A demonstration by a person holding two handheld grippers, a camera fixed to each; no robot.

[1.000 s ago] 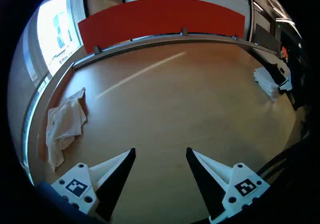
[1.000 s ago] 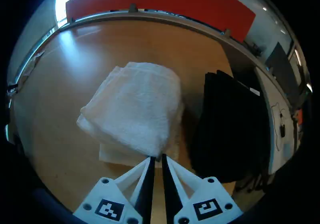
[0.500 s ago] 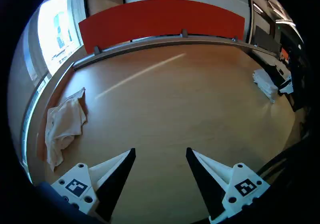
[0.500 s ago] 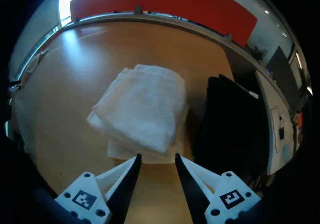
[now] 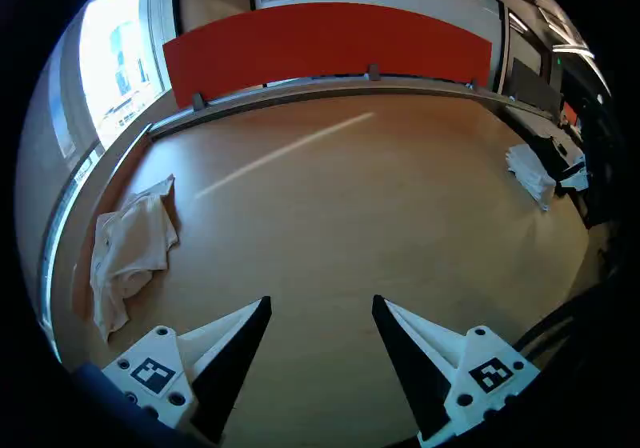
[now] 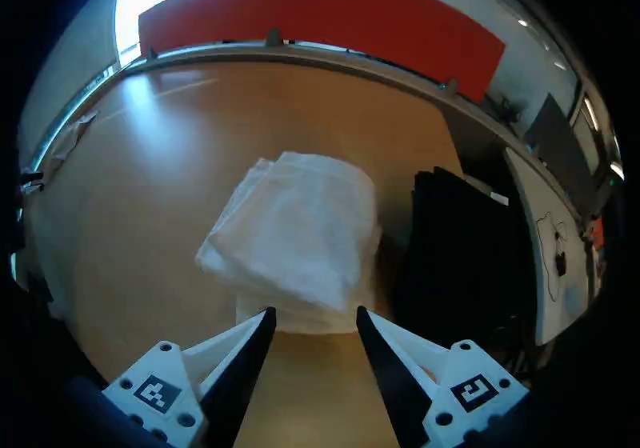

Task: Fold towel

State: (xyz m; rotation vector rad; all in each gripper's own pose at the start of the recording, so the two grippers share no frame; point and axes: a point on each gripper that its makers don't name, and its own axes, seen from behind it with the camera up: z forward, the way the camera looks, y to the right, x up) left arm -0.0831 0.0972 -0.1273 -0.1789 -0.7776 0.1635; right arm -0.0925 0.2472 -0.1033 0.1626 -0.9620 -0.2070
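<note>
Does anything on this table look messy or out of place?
One towel lies crumpled and unfolded near the table edge, by the window. The other stack sits neatly folded.

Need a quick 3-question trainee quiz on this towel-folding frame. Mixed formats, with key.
1. True or false: the right gripper is shut on the folded white towels.
2. In the left gripper view, where does the crumpled towel lie? A) near the left edge of the table, away from the left gripper; B) between the left gripper's fingers; C) on top of the folded white towels.
3. Fill in: the panel standing along the table's far edge is ___ in colour.
Key: 1 false (its fingers are apart, not pressing on the towels); 2 A; 3 red.
</note>
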